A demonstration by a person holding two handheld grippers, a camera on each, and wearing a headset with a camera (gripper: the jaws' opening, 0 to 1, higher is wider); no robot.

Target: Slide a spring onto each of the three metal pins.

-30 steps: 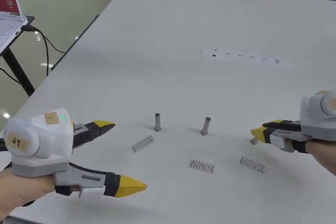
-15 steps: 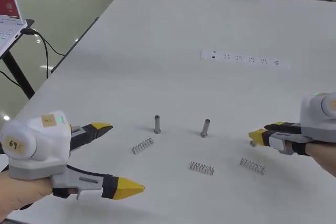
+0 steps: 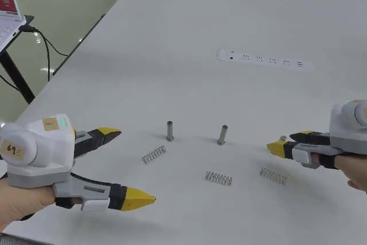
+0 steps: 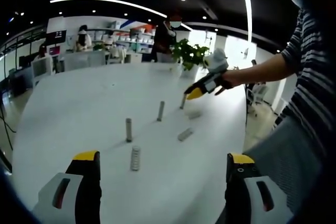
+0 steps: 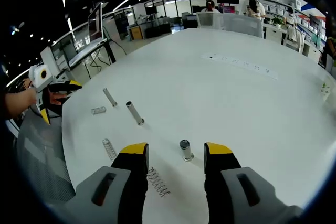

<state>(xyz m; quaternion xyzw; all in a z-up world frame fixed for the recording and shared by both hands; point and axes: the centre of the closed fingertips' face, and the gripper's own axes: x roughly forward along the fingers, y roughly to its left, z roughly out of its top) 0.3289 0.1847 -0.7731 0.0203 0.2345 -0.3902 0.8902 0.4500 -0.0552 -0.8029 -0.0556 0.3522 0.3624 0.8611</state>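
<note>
We hold the left hand-held gripper (image 3: 129,166) low over the near left part of the white worktop (image 3: 172,44). Its yellow-tipped jaws are spread wide with nothing between them. Ahead of those jaws the left spring (image 3: 154,154) lies on its side. Just past it the left pin (image 3: 170,131) stands upright, apart from the spring. Further along from this hand-held gripper lies the middle spring (image 3: 219,178), and the middle pin (image 3: 222,135) stands upright beyond it, the two well apart. The right spring (image 3: 273,175) lies flat near the right hand-held gripper (image 3: 278,144), just to the near side of its jaws in the head view. In the right gripper view those jaws stand apart. The right pin (image 5: 185,150) stands upright between their yellow tips, and as far as we can tell it touches neither. All three springs lie loose on the worktop, none on a pin. Well beyond both hand-held grippers, a white power strip (image 3: 264,61) lies flat on the worktop.
</note>
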